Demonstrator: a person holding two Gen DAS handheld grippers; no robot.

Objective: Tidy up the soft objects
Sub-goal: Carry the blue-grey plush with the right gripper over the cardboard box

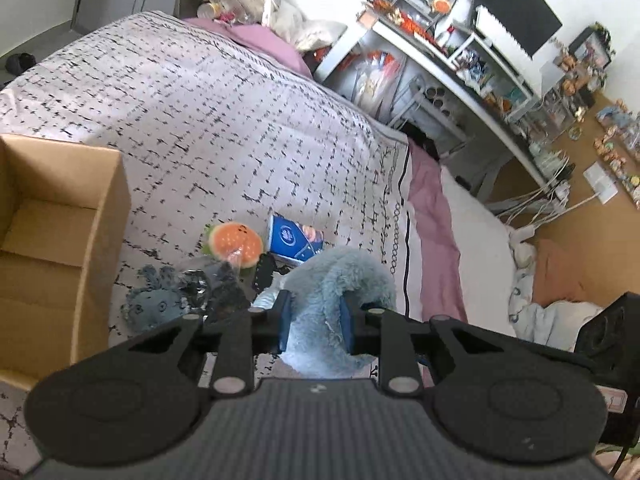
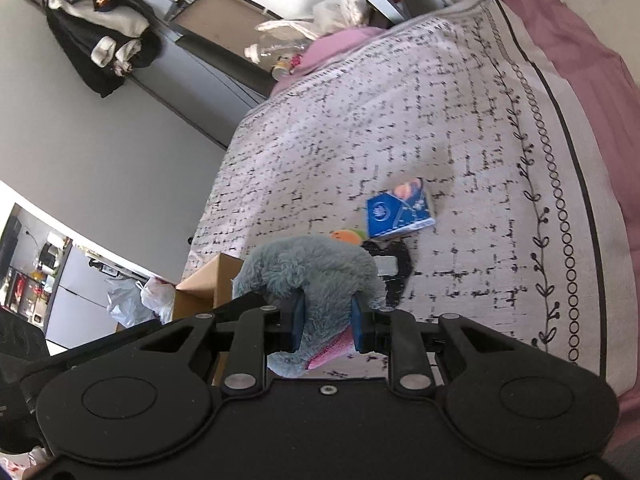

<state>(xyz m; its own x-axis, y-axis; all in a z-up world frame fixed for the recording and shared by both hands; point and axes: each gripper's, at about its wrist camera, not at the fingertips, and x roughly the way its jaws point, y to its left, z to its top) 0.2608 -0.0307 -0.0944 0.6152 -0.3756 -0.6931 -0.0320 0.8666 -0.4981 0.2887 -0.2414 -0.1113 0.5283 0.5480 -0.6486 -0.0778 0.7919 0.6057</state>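
So both my tongs are clamped on the same fluffy blue-grey plush. My left tongs (image 1: 313, 322) have their blue pads (image 1: 285, 320) pressed into the fur on either side, closed down about as far as the stuffing lets them, and the blue-grey plush (image 1: 340, 280) arches up and out past the tips. My right tongs (image 2: 326, 322) are doing the same thing from the other end, squeezing the blue-grey plush (image 2: 308, 272) with a bit of pink fabric (image 2: 332, 352) poking out under the pads. The toy is off the bed, held up between the two.

Just beyond the left tips, on the bedspread (image 1: 220, 120), there's a little pile: a small grey octopus plush (image 1: 154, 306), a watermelon slice plush (image 1: 236, 242) and a blue packet (image 1: 294, 240), all close together, with some dark stuff between them I can't make out. The cardboard box (image 1: 60, 240) sits open toward the left side of the bed, right next to the octopus. The pink sheet (image 1: 434, 220) runs along the bed's right edge.
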